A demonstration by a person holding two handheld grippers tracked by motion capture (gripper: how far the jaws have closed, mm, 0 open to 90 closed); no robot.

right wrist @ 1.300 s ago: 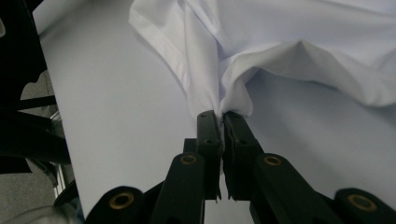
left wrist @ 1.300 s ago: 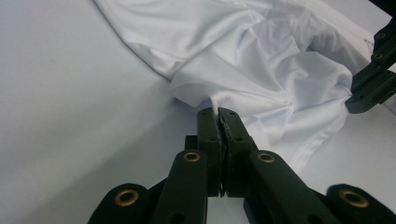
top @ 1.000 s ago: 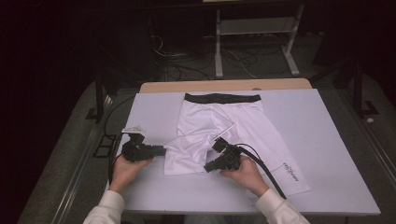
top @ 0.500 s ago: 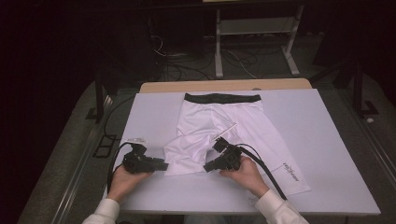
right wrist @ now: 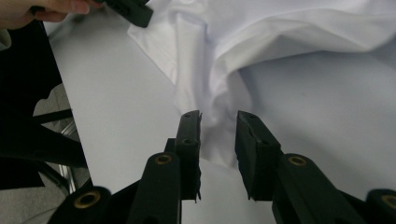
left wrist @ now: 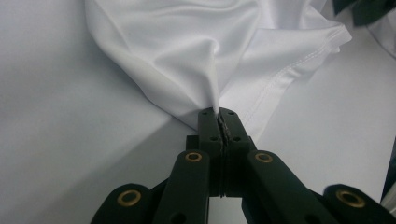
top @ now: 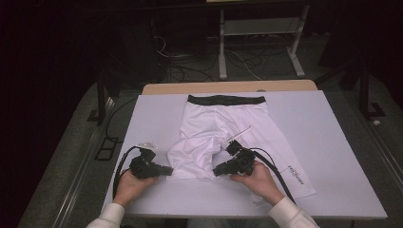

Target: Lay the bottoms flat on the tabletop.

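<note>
A pair of white shorts (top: 214,137) with a black waistband (top: 226,99) lies spread on a white table (top: 332,142), the waistband toward the far edge and the legs reaching toward the near edge, where the person sits. At the left, near the near-left corner, the person's left hand (top: 127,185) holds the left gripper (top: 167,169), whose jaws have just closed; in the left gripper view they are pressed together on a pinch of the white fabric at the hem (left wrist: 280,79) of the folded-back leg. Further right, the right hand (top: 259,179) holds the right gripper (top: 216,171) at the other side of that same folded leg. Its jaws have just been opening and stand a narrow gap apart, with rumpled white cloth (right wrist: 219,112) between them, the pads not pressing on it. The other leg lies flat toward the near-right corner.
</note>
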